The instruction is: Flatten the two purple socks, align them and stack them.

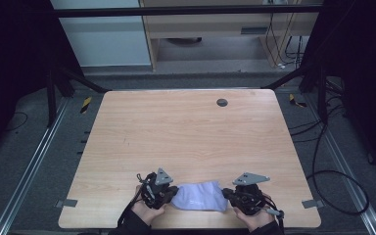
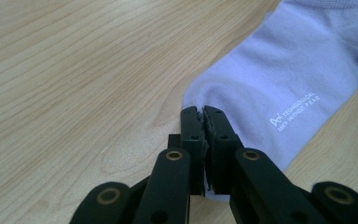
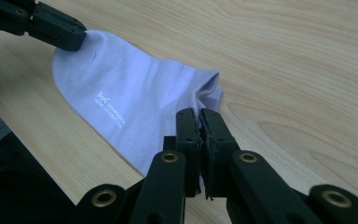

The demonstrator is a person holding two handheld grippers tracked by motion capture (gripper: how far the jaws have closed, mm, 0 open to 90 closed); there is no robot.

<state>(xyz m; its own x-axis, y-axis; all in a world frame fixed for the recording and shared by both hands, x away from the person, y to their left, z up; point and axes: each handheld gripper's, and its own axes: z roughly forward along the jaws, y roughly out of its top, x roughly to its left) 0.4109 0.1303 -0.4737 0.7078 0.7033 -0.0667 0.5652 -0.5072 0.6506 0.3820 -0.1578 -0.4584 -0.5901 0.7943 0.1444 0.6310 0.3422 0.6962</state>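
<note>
A: Finger status?
B: Left gripper (image 2: pixel 203 112) is clamping the toe edge of the sock (image 2: pixel 279 88) — right gripper (image 3: pixel 199 113) is clamping its cuff edge.
A: Sock location?
B: Lying stretched between both grippers, at the table's (image 1: pixel 186 132) near edge.

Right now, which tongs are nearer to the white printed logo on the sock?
Left. The left tongs pinch the sock at the end beside the white logo; the right tongs pinch the opposite end.

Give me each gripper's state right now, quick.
Left gripper: jaws shut on the toe end of the lilac sock.
Right gripper: jaws shut on the sock's cuff end.
</note>
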